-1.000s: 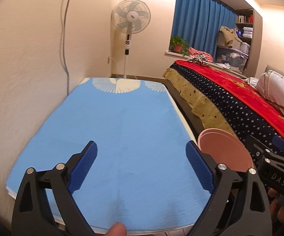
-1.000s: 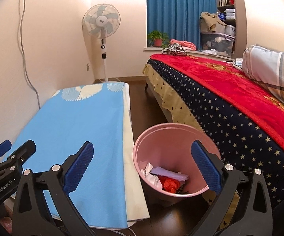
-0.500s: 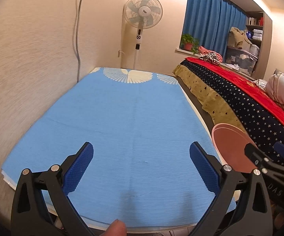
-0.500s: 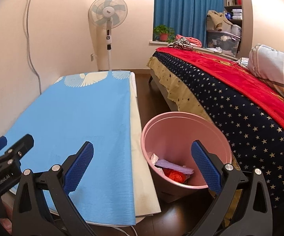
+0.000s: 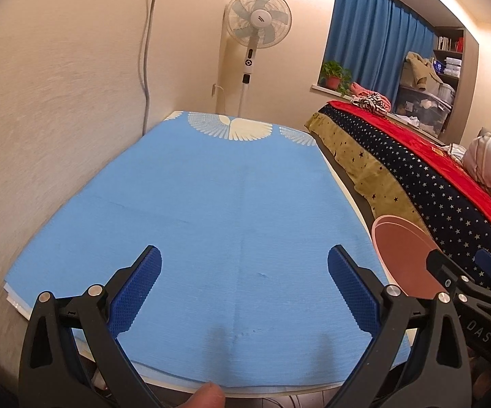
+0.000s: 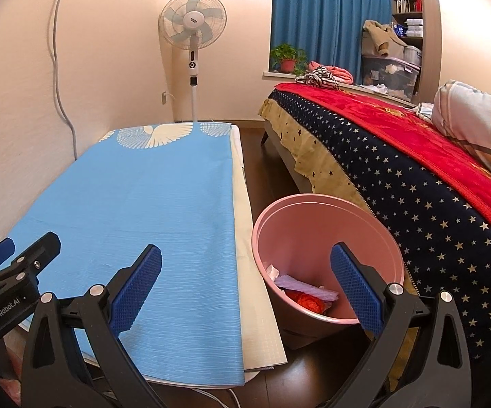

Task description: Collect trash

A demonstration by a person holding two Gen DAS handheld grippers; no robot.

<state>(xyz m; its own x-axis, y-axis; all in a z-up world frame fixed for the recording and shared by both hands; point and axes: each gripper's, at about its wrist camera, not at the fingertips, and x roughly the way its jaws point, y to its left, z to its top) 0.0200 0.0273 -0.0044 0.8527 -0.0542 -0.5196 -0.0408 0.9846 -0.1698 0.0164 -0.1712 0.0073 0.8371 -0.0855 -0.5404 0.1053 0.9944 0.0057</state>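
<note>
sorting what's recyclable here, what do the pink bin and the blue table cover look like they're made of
The pink bin looks like moulded plastic: smooth, even walls with a soft sheen and a thin rolled rim. The blue table cover looks like woven fabric or a thin mat: matte, with fine horizontal ribbing and a printed white feather motif. Which of the two cannot be told.

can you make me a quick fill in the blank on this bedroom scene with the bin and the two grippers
1. The bin standing between the table and the bed is ____ in colour.
2. The jaws of the right gripper are ____.
3. The cloth covering the table is ____.
4. The left gripper holds ____.

Missing words: pink; open; blue; nothing
</note>
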